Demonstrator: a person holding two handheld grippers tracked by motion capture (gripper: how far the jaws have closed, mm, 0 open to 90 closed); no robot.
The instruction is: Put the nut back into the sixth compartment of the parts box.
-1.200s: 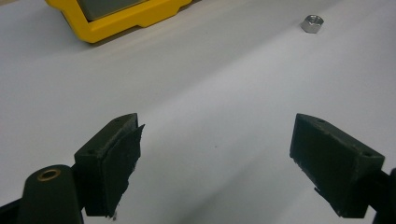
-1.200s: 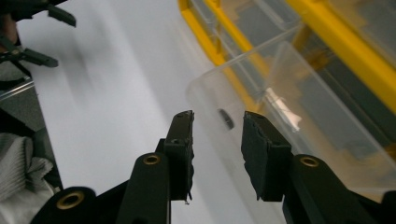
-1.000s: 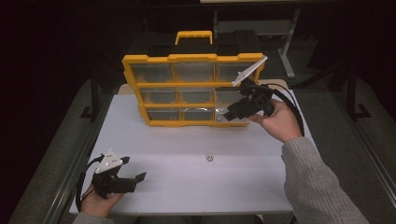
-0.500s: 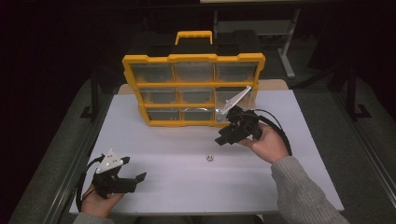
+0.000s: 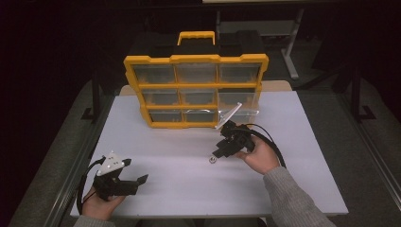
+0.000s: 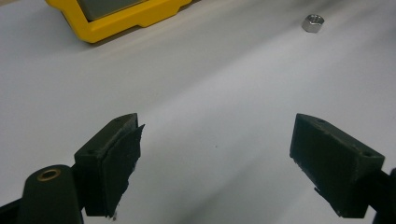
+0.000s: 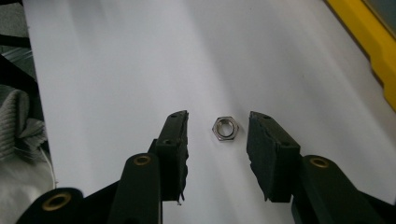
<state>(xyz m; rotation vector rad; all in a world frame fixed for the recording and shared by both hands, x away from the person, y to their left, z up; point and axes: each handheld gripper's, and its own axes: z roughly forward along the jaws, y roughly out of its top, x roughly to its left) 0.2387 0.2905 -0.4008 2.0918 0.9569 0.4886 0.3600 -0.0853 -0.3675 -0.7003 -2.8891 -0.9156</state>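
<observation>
A small silver hexagonal metal nut lies flat on the white table, near the middle and a little to the right, just in front of the yellow plastic organiser case with clear-fronted compartments that stands upright at the far side. The right claw is lowered over the nut, with the nut between its two black jaws; the jaws have just been opening a little, and neither pad touches the nut (a gap shows on each side), so nothing is grasped. From above, the claw tips sit right at the nut, with the person's hand behind them.

The left claw rests at the near left corner of the table, released, jaws spread wide and empty, well apart from the nut.

By my reading, the pickup is only at its approach: the claw is lined up but not closed. Still to do are the clench, the lift, and presumably carrying the nut to one of the case's compartments; which one cannot be told.
</observation>
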